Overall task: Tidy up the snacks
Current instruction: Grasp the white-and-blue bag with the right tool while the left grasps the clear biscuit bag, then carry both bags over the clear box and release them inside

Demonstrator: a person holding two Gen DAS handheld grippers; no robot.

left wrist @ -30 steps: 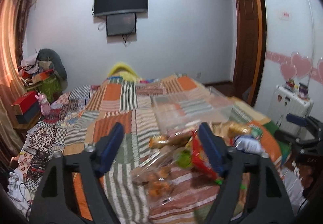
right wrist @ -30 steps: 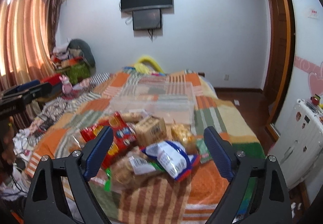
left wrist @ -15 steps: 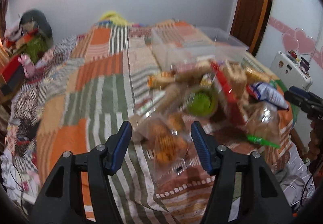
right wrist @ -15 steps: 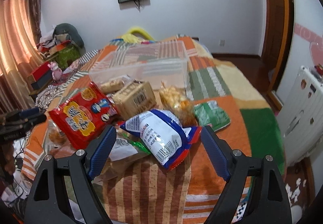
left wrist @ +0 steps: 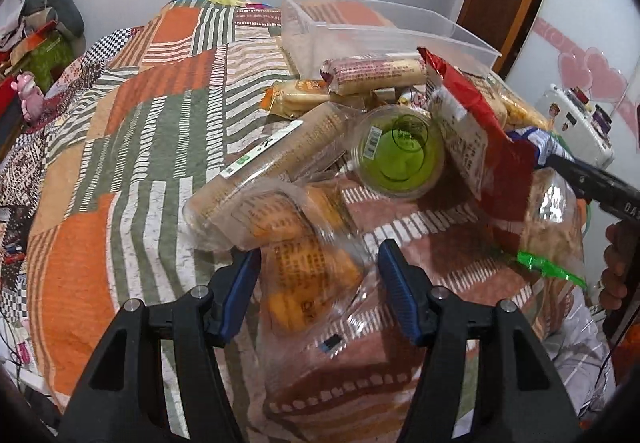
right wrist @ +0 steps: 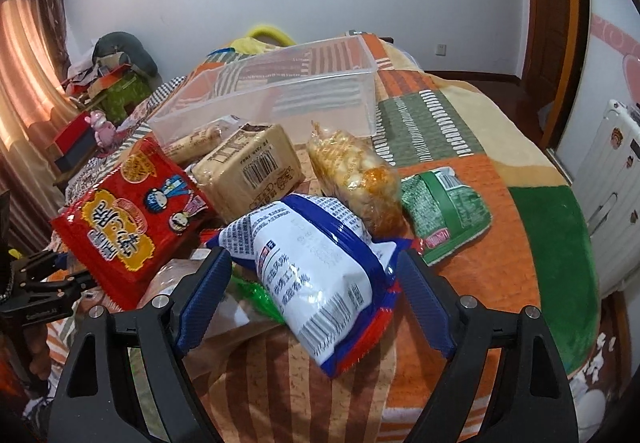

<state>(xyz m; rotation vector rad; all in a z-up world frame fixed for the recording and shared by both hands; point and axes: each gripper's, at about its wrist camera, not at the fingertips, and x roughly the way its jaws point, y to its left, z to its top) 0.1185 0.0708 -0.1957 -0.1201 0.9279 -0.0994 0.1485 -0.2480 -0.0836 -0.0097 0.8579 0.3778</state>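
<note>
Though hidden elsewhere, green cup (left wrist: 400,157) shows left.

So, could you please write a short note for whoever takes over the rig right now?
Left gripper: open, astride the clear bag of orange pastries, pads not yet pressing.
Right gripper: open, over the blue-and-white packet, not gripping.
Snacks lie heaped on the striped blanket: red packet, tan box, puffed-snack bag, green packet, green cup.
The clear bin behind the heap looks empty.
Done: nothing packed.
Left: every snack has yet to go into the bin.
</note>
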